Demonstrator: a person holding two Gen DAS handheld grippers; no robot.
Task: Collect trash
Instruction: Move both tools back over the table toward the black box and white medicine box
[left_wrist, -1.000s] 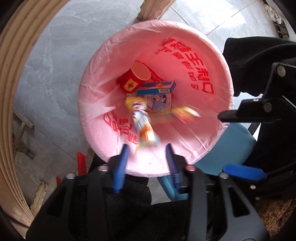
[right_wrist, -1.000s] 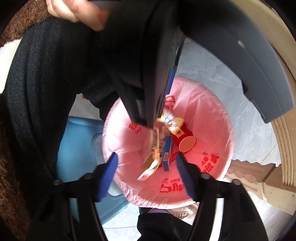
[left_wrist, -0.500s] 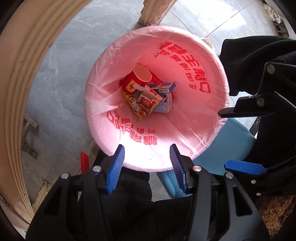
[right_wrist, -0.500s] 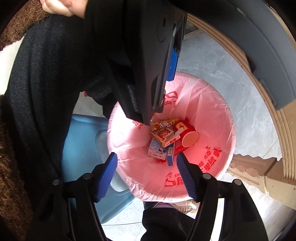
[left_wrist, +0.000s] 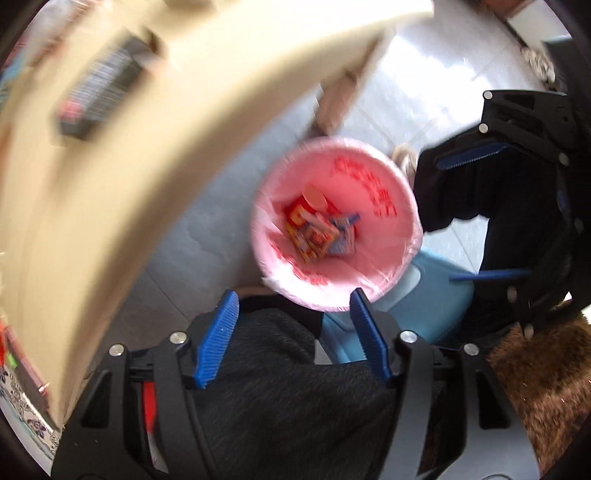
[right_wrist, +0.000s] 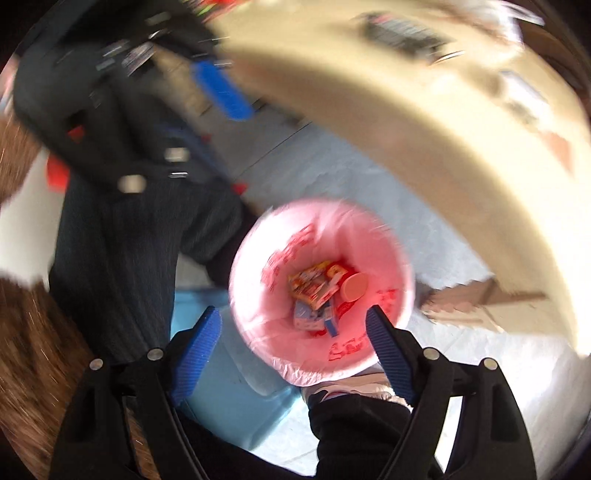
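Both grippers empty above the lined bin; trash inside.

The left gripper (left_wrist: 293, 332) and right gripper (right_wrist: 293, 349) each have their blue fingers spread apart, grasping nothing. The bin (left_wrist: 402, 206), lined with a pink bag printed in red, stands on the grey floor (left_wrist: 192, 251) beside a blue stool (left_wrist: 428, 306). The trash (left_wrist: 317, 232) lies at the bottom: a red cup (right_wrist: 352, 286), colourful wrappers and a small blue-white carton (right_wrist: 314, 315), touching one another. A beige table (left_wrist: 147, 166) edge curves above, blurred.
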